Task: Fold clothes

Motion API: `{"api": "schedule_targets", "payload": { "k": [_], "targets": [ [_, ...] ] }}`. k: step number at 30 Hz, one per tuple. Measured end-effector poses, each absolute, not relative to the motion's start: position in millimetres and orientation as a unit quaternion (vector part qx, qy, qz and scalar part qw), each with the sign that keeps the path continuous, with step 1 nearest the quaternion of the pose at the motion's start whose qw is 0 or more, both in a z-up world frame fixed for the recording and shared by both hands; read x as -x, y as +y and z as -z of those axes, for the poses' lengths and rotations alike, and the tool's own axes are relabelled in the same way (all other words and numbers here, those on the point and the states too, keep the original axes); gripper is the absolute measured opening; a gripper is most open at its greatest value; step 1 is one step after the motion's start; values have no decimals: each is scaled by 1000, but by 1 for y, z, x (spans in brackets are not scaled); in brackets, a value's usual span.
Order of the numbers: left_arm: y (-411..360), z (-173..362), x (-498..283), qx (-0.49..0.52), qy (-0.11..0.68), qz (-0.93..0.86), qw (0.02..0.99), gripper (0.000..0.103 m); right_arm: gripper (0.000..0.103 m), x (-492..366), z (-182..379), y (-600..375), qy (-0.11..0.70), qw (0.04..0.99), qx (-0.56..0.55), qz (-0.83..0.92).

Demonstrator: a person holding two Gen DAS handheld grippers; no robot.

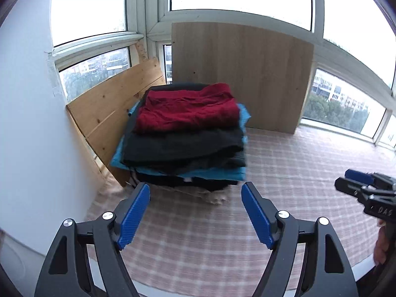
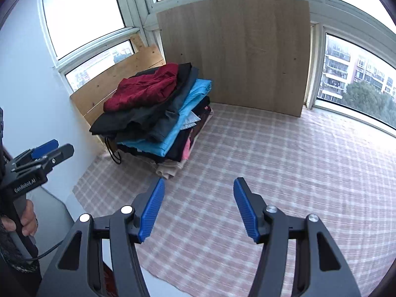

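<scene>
Stack (image 2: pixel 158 113) hides lower garments; bottom layers indistinct.

— Where does the left wrist view look from?

— Low over the checked cloth (image 1: pixel 284 173), facing straight at the pile of folded clothes (image 1: pixel 184 133), which is near — the right gripper (image 1: pixel 356 182) shows at its right edge.

— And the right wrist view?

— Further right and a bit farther back, angled left at that pile (image 2: pixel 158 113), with the left gripper (image 2: pixel 49 152) at its left edge. Both views share the pile, the cloth and the upright wooden board (image 1: pixel 242 74).
</scene>
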State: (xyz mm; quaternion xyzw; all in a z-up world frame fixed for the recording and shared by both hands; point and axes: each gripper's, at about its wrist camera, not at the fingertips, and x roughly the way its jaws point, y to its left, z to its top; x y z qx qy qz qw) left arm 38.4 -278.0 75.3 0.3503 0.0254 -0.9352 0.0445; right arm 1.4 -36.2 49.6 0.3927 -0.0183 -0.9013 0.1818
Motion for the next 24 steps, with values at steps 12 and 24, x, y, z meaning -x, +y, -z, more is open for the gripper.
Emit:
{"api": "schedule_targets", "payload": {
  "k": [12, 24],
  "targets": [
    [-191, -94, -97, -334, 16, 940, 68, 77, 57, -40, -45, 42, -20, 208, -395, 894],
    [-149, -100, -121, -323, 3, 943, 84, 77, 57, -56, -44, 75, -11, 216, -389, 896]
  ]
}}
